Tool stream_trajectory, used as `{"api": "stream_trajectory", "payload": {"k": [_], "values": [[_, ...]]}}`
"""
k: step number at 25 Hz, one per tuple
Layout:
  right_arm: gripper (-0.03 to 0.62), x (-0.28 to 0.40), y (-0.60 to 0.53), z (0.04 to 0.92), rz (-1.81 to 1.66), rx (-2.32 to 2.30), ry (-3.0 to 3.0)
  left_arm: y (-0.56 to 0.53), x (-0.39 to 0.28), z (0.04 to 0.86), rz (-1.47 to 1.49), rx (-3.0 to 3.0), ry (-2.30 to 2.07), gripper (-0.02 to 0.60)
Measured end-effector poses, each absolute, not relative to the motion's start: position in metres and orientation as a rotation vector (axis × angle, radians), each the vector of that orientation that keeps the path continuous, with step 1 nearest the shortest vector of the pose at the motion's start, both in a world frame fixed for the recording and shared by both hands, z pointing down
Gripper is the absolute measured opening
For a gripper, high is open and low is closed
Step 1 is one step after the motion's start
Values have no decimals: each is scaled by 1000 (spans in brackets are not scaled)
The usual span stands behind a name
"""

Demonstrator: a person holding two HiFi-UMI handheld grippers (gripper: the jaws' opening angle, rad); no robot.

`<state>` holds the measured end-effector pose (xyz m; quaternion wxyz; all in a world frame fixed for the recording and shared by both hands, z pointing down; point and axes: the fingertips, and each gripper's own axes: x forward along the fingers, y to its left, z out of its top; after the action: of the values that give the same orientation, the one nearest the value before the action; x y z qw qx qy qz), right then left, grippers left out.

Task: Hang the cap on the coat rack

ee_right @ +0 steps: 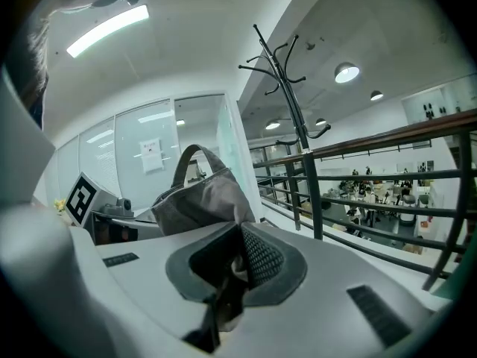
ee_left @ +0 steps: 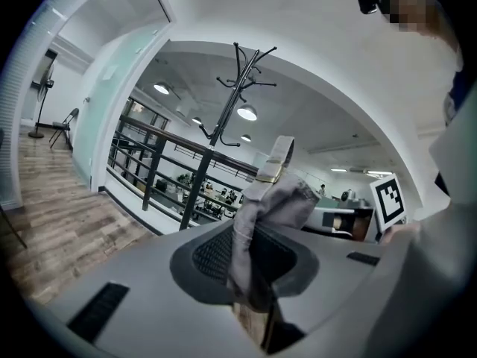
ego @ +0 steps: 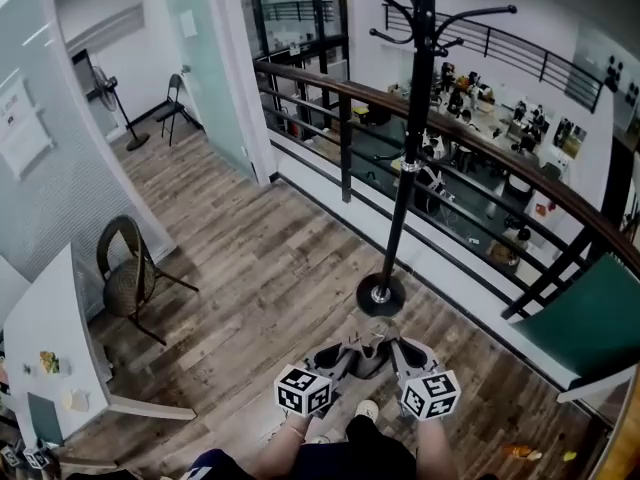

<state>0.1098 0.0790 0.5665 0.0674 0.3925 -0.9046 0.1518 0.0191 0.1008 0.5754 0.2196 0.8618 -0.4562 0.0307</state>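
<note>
Plainly, the cap (ego: 372, 338) is held low in front of the person, shared between both hands. The left claw (ego: 345, 355) is nearly closed, pinching a fold of the grey cloth near the back strap (ee_left: 277, 159). The right claw (ego: 400, 350) is pressed almost fully together on the cap's other edge, and its own view shows cloth caught between the pads.

The coat rack (ego: 412, 138) stands straight ahead on the wooden floor (ego: 250, 268). Its round base (ego: 381, 294) sits just beyond the cap, roughly midway between the two claws, so neither hand looks clearly nearer. The pole runs upright, and the hooks (ego: 480, 12) branch out only at its top, high above where the cap is now. Judging from that, the coming move is mostly a lift upward and a little forward, with the strap loop or crown turned toward a hook.

No brand or lettering shows on the cap. A sheet (ee_right: 151, 155) on the glass wall is too small to read. The marker cubes (ego: 303, 391) carry only black-and-white squares.
</note>
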Motion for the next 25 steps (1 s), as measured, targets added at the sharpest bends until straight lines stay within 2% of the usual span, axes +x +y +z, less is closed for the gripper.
{"api": "stream_trajectory", "payload": {"k": [14,25], "values": [[26,140,-1,568,453,1067,-2754,27,51,579,59,2315,-1351,64],[27,119,-28,573,482,1089,-2772,-7,27,585,67,2324,-1335,64]]}}
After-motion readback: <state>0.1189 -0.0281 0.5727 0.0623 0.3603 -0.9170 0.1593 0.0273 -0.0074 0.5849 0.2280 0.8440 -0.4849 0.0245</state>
